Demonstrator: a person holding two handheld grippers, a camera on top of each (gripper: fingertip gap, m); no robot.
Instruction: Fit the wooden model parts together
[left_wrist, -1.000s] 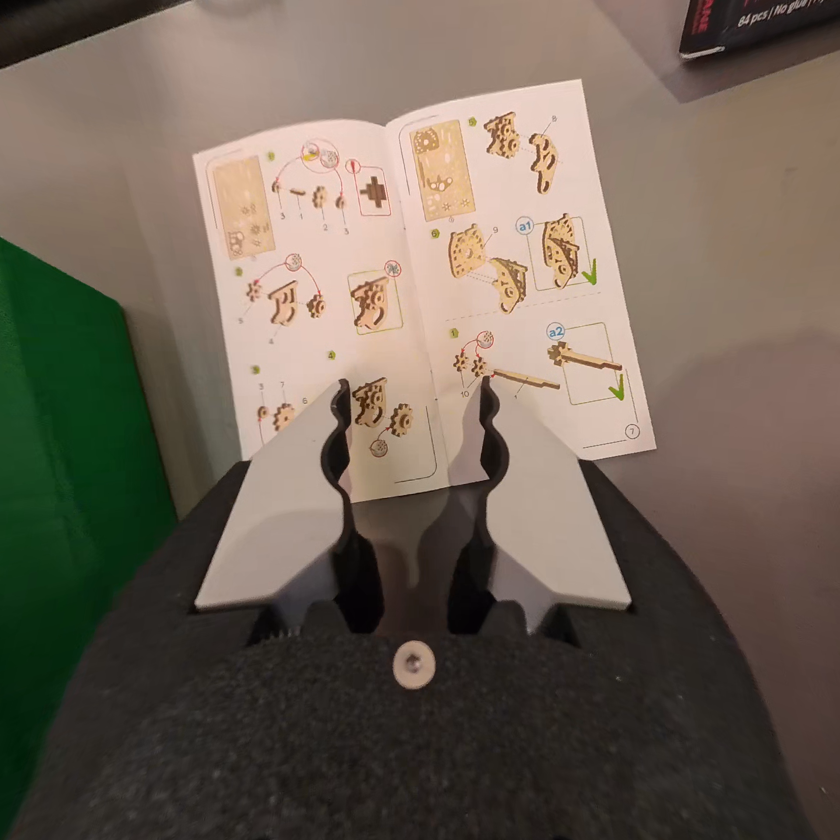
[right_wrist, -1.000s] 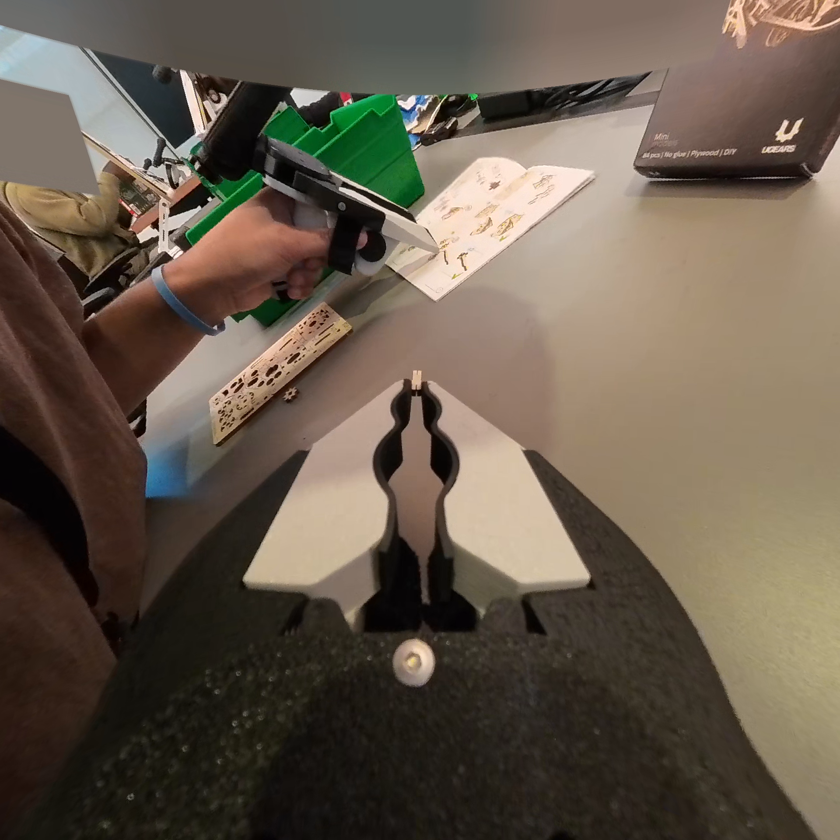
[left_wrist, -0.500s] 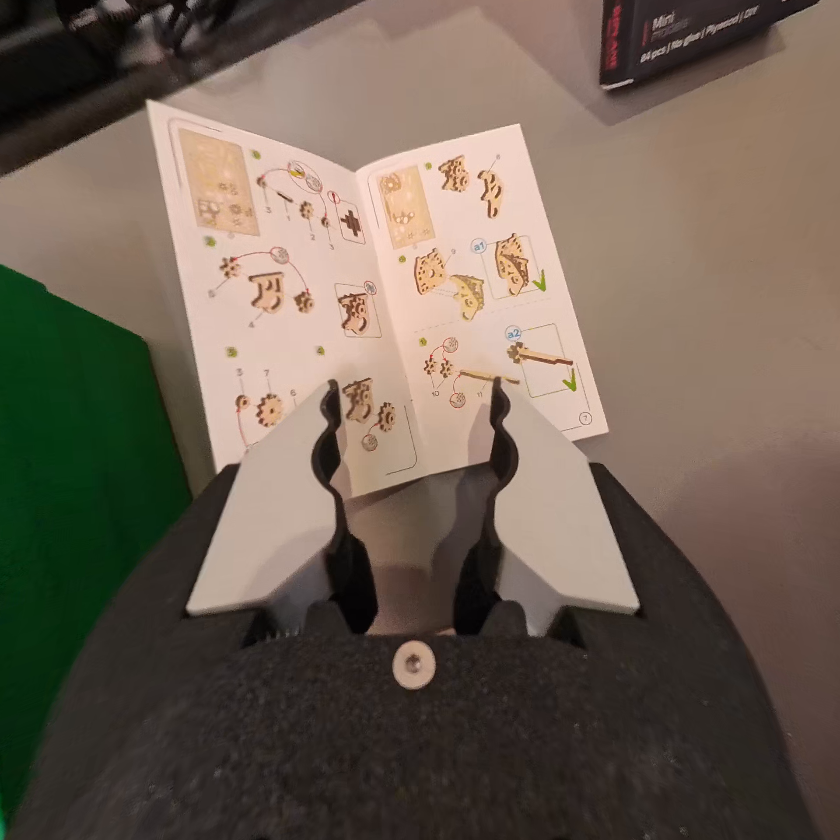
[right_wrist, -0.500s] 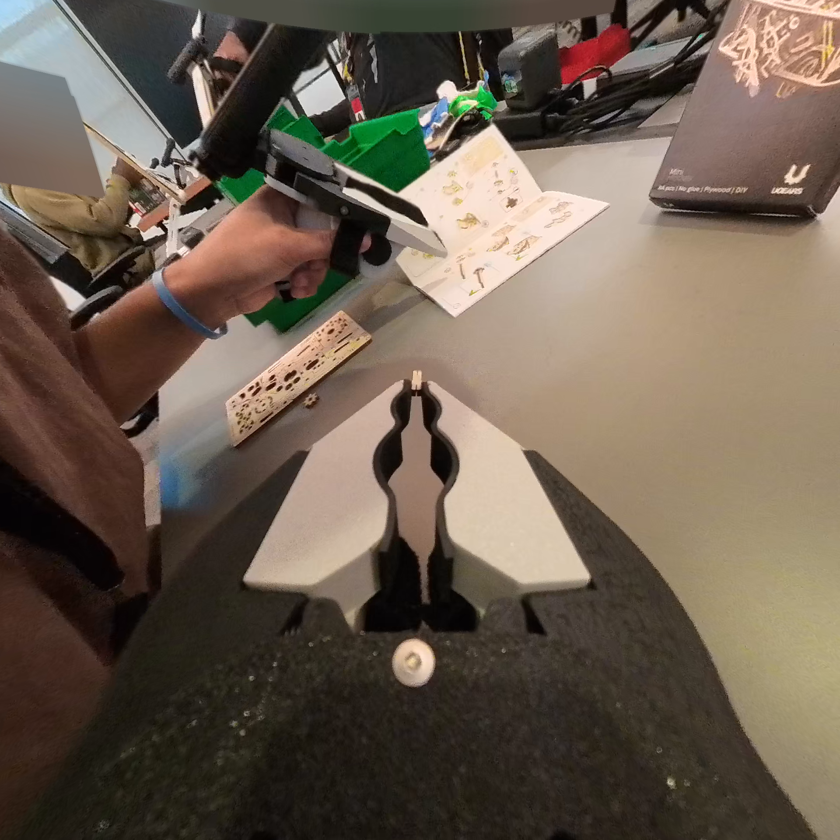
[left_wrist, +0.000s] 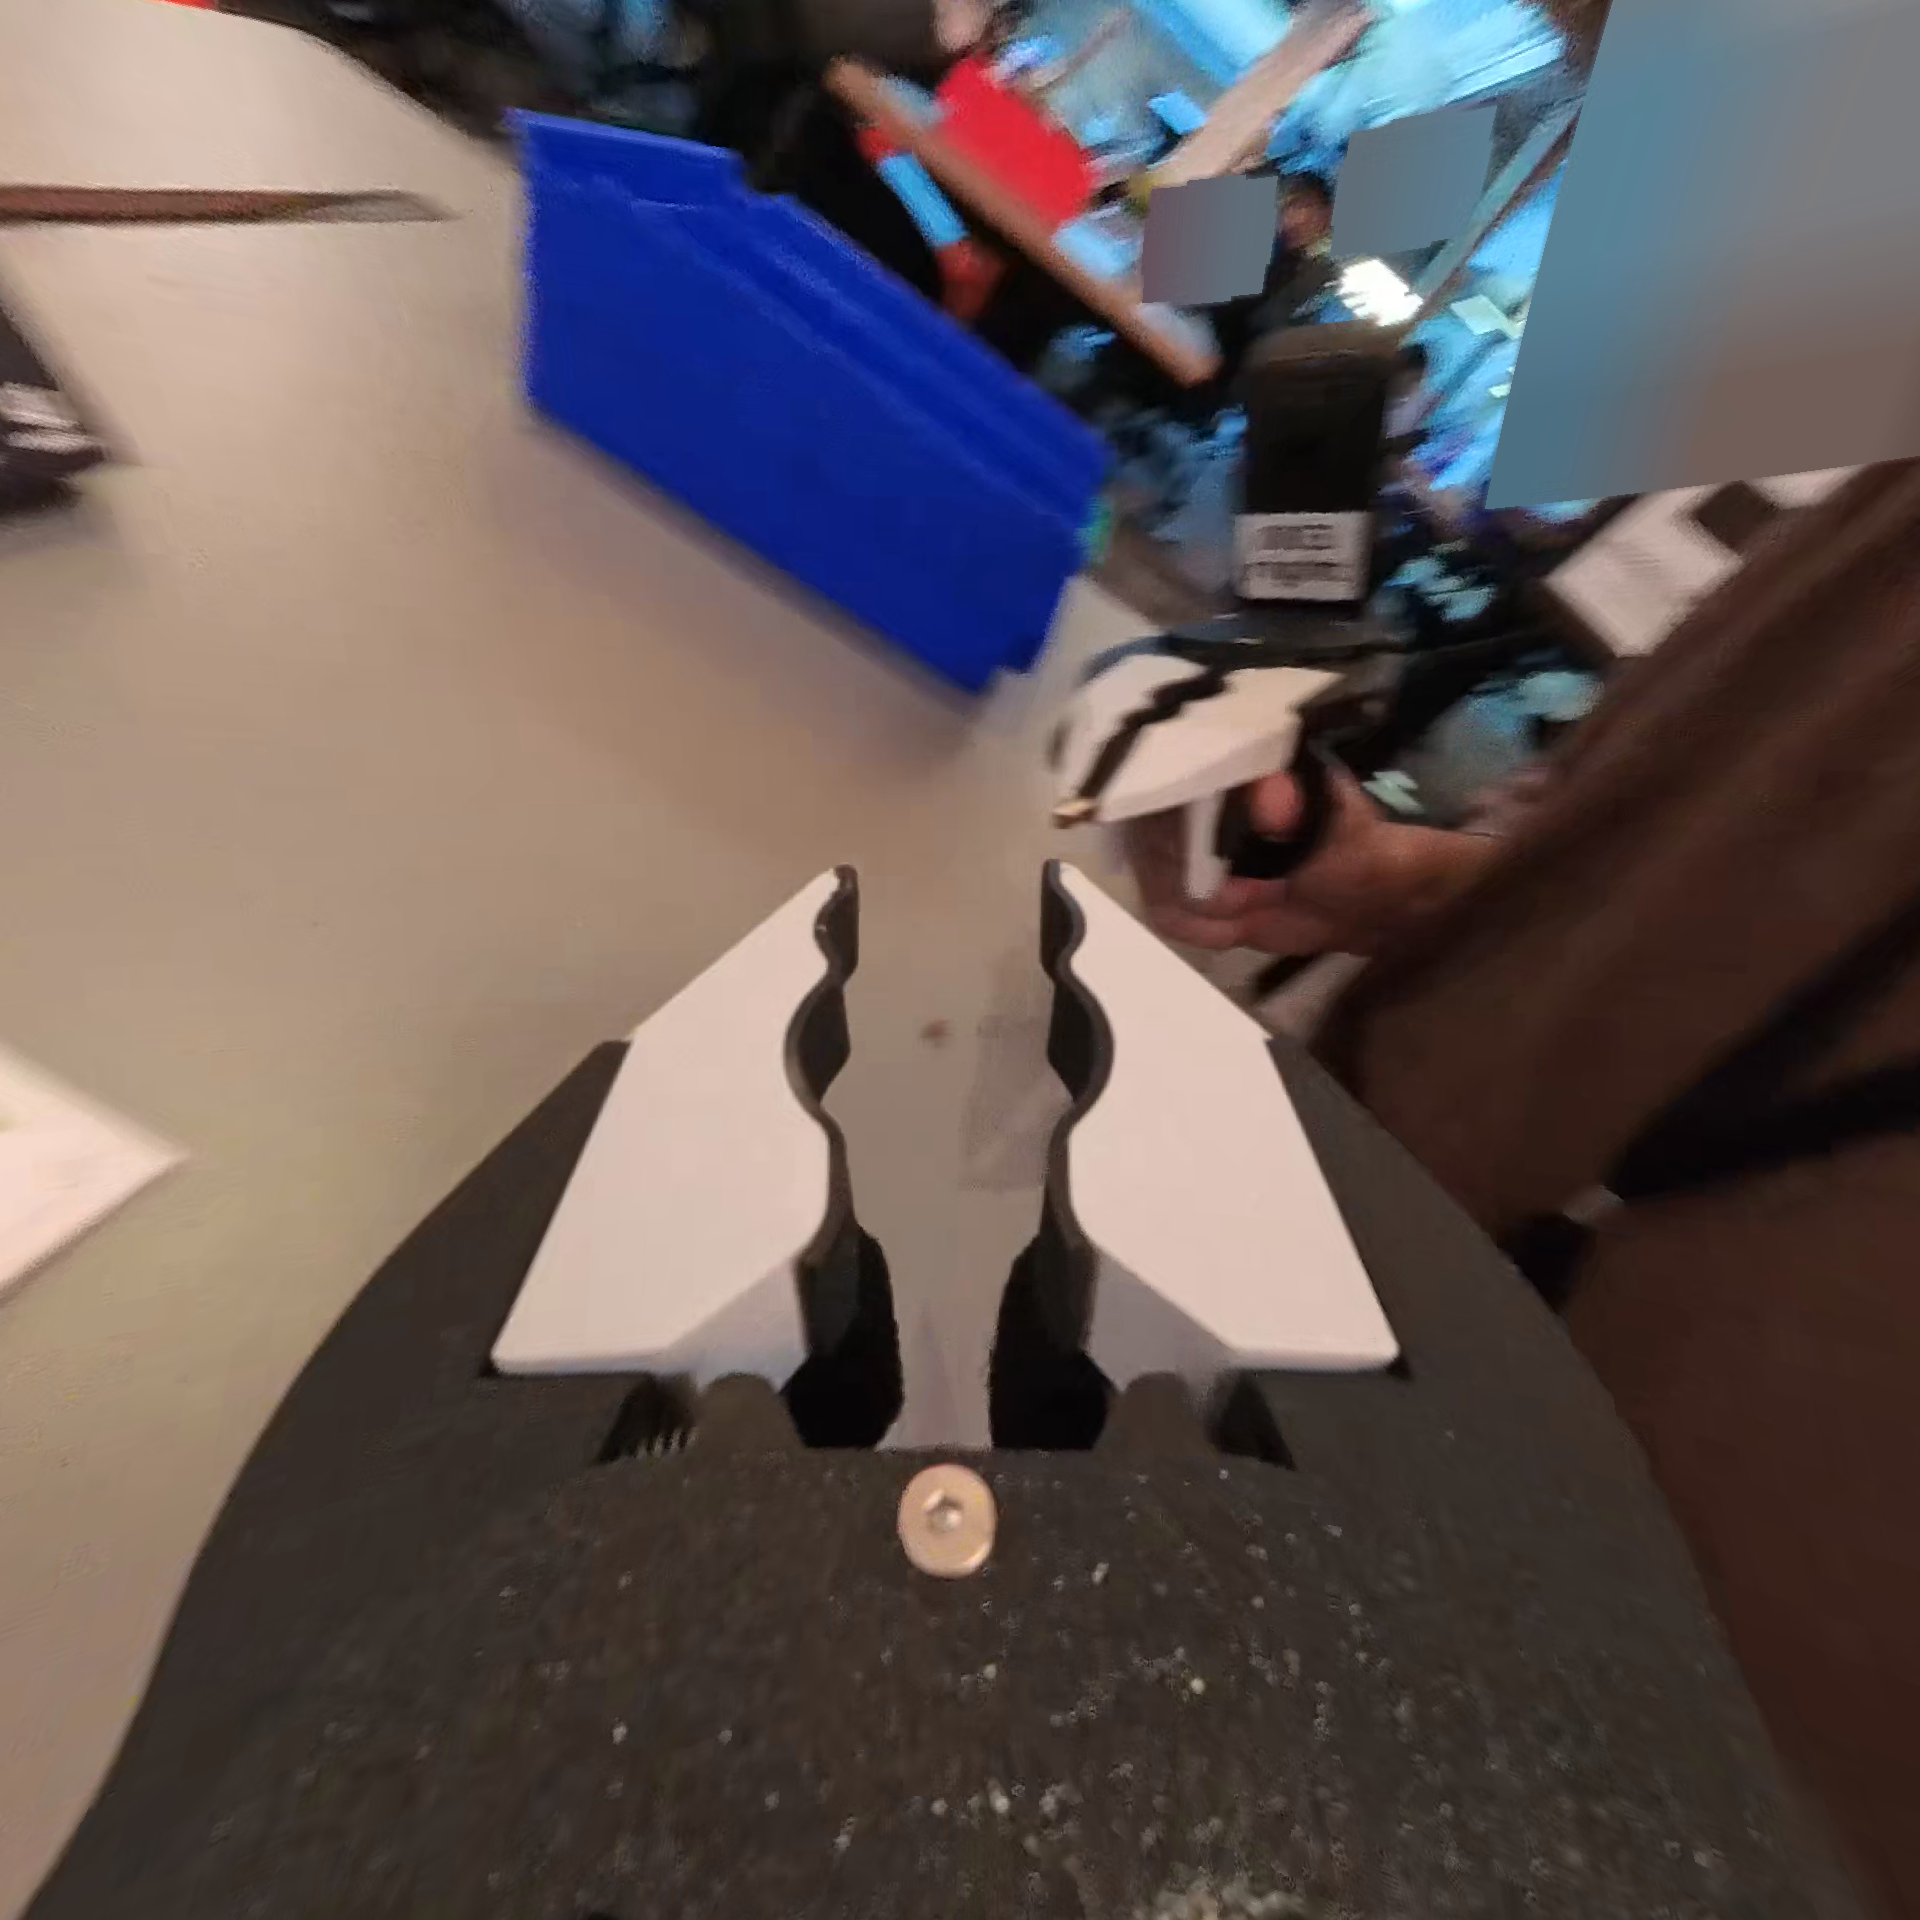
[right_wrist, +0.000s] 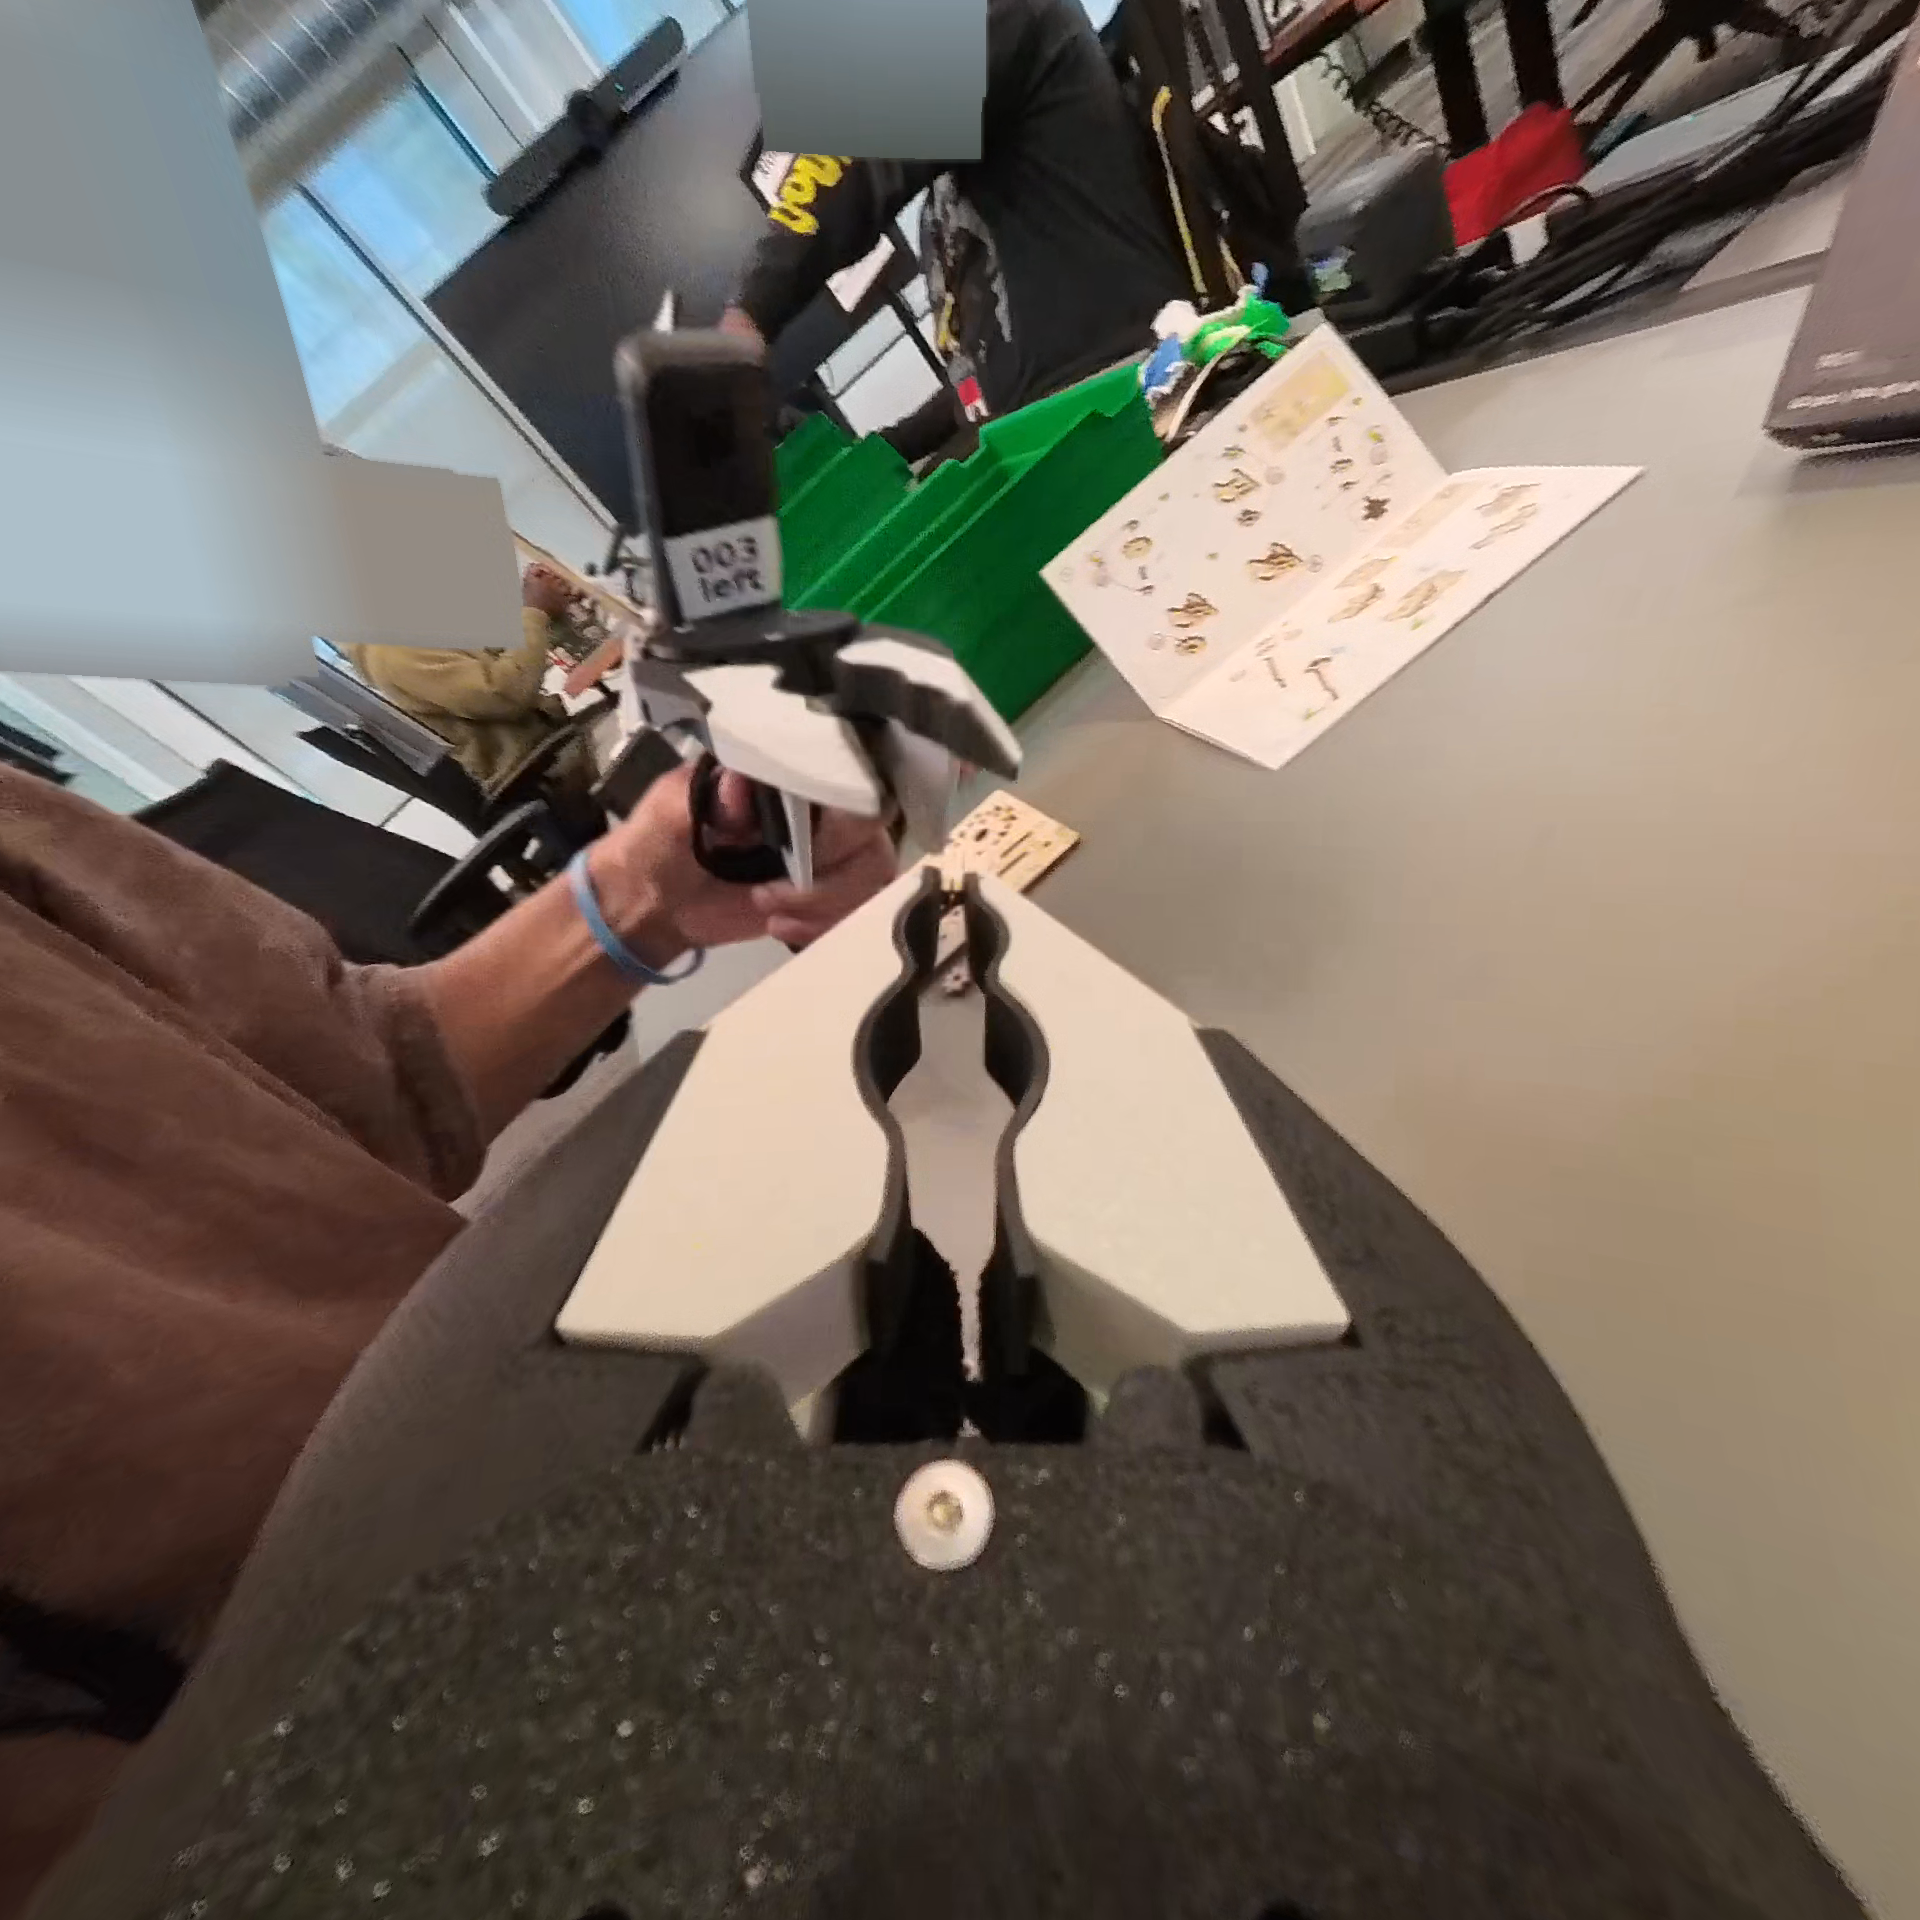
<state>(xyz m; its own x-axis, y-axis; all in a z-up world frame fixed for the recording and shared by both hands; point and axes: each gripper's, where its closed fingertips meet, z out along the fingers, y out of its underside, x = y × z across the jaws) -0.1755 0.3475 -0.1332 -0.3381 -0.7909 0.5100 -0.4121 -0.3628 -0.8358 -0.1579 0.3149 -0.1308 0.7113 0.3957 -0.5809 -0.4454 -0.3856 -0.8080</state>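
Note:
My right gripper (right_wrist: 954, 889) is shut on a small wooden peg (right_wrist: 952, 902) at its fingertips, above the grey table. In the left wrist view it shows at the right (left_wrist: 1081, 800), with the peg (left_wrist: 1070, 814) sticking out of its tip. My left gripper (left_wrist: 948, 881) is open and empty, held over the table and pointing towards the right gripper. In the right wrist view the left gripper (right_wrist: 914, 727) sits to the left in a hand. A flat wooden parts sheet (right_wrist: 1013, 836) lies on the table behind my right fingertips. A tiny wooden gear (right_wrist: 954, 982) shows through the gap between them.
An open instruction booklet (right_wrist: 1351, 592) lies at the far right, with a green bin (right_wrist: 966, 540) behind it and a dark box (right_wrist: 1860, 364) at the right edge. A blue bin (left_wrist: 779, 416) stands ahead of the left gripper. A brown sleeve (left_wrist: 1662, 883) fills the right side.
My left gripper has swung away from the booklet and now faces the blue bin and the right gripper. The right gripper has tilted upward, still holding the peg.

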